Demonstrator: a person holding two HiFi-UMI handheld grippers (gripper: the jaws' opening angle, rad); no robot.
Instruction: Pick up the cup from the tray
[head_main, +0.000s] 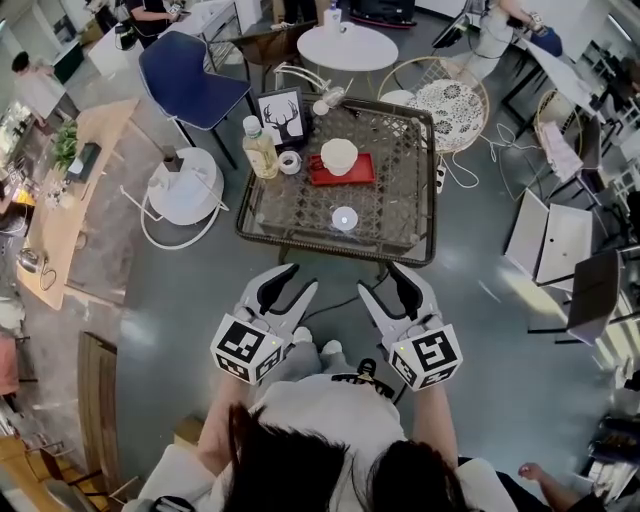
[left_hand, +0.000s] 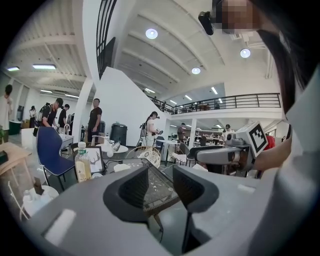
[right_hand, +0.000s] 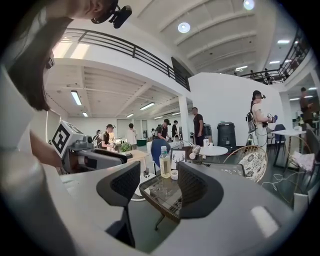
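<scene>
Two grippers are held out side by side in front of the person, both short of the near edge of the low wicker table (head_main: 410, 190) and touching nothing on it. The left gripper (head_main: 295, 283) has its jaws spread, and its own view shows only the table corner and floor in the gap between them. The right gripper (head_main: 382, 282) also has its jaws apart with nothing between the pads; its view looks past them at the table's near corner. The cup (head_main: 339, 155), cream-white and upright, sits on the red tray (head_main: 362, 176), which lies flat around the middle of the table, a little toward the far edge. Just beside the tray on its left is a small roll of tape (head_main: 290, 162), and left of that, near the table's left edge, stands a clear bottle (head_main: 260, 148) of yellowish liquid with a white cap. A framed picture of a deer (head_main: 282, 115) stands propped at the far left corner. A small white round object (head_main: 344, 217) rests close to the near edge, roughly in line with the tray; what it is cannot be made out. Beyond the far left corner stands a blue chair (head_main: 190, 75), and beyond the far edge a round white table (head_main: 348, 45).
</scene>
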